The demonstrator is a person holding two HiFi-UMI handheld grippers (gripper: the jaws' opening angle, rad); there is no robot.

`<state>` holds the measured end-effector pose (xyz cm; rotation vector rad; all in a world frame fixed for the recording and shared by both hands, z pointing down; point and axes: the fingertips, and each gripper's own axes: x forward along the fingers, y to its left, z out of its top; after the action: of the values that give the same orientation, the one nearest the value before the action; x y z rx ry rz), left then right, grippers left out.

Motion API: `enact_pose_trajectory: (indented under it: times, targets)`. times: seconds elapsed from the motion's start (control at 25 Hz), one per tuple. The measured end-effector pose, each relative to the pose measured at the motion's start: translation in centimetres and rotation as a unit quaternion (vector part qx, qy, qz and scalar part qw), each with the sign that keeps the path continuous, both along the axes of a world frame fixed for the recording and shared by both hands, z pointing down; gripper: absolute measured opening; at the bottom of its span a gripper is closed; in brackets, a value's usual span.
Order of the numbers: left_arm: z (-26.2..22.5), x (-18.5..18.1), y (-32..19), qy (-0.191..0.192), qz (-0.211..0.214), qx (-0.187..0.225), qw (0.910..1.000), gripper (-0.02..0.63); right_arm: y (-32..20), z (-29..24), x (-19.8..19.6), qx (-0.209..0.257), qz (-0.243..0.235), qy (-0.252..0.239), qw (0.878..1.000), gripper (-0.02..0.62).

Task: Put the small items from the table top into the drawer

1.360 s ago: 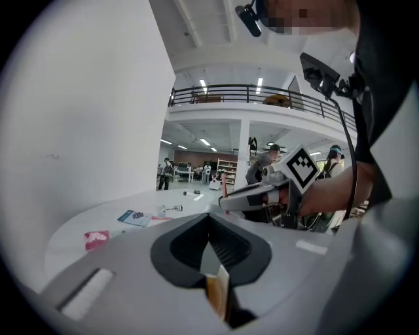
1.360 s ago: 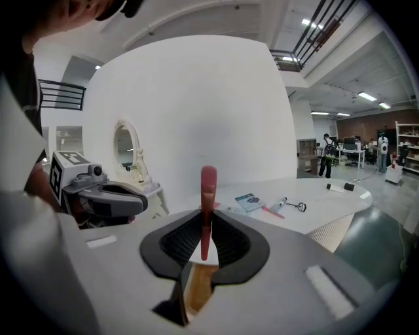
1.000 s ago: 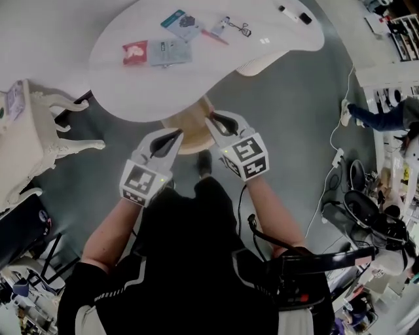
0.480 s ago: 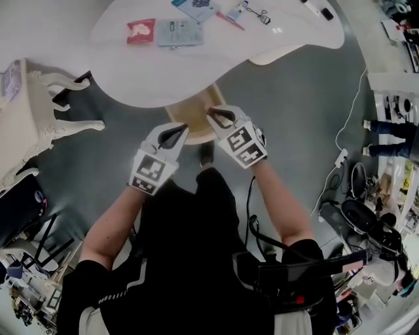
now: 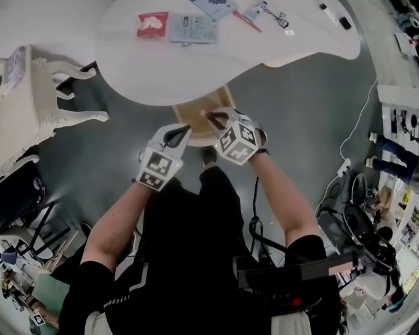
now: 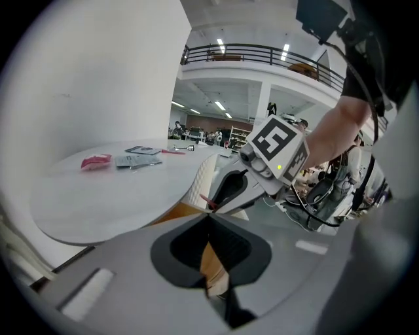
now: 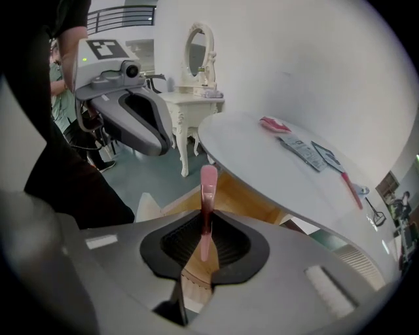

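- The right tool [image 7: 207, 221] was seen closed narrowly on a thin pink stick [image 7: 208, 186]. The stick was held upright between the jaws, with its rounded end projecting past the tips.
- The left tool [image 6: 208, 221] was seen with its jaws brought together at the tips, and nothing was gripped between them.
- Both tools were held near each other in front of the person [image 5: 196, 248], with their tips pointed toward the near edge of the tabletop [image 5: 196, 75].
- A tan wooden drawer [image 5: 195, 116] was seen just under that edge. In the head view the tips of both tools, and the pink stick with them, were placed over it.
- The other small items were seen lying on the far part of the tabletop, well apart from the tools.
- A red packet [image 5: 152, 23] was seen there, with a grey packet [image 5: 194, 29] just beside it.
- A teal packet [image 5: 215, 6] was cut off at the top of the head view.
- A pink-handled item [image 5: 249, 19] and a black-and-white pen [image 5: 334, 16] were seen farther to the right.
- A white dressing table [image 7: 190, 98] with an oval mirror was seen standing on the floor beside the tabletop, on the person's left.
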<state>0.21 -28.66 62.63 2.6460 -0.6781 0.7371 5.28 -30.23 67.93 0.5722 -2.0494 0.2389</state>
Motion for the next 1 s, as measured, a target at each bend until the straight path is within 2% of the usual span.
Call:
enact_pose_trajectory:
  times: [0.56,1.0]
  targets:
    - [4.1,-0.2,-1.0,-0.005,-0.019,-0.021,0.9996,0.0,-1.1,6.0,-0.5,-0.021,-0.107,0.083,0.991,0.051]
    - [5.6,0.3,-2.2,-0.01,-0.005,-0.009,0.9999,0.0,-2.3,10.9,-0.3,-0.036,-0.182,0.147,0.972,0.051]
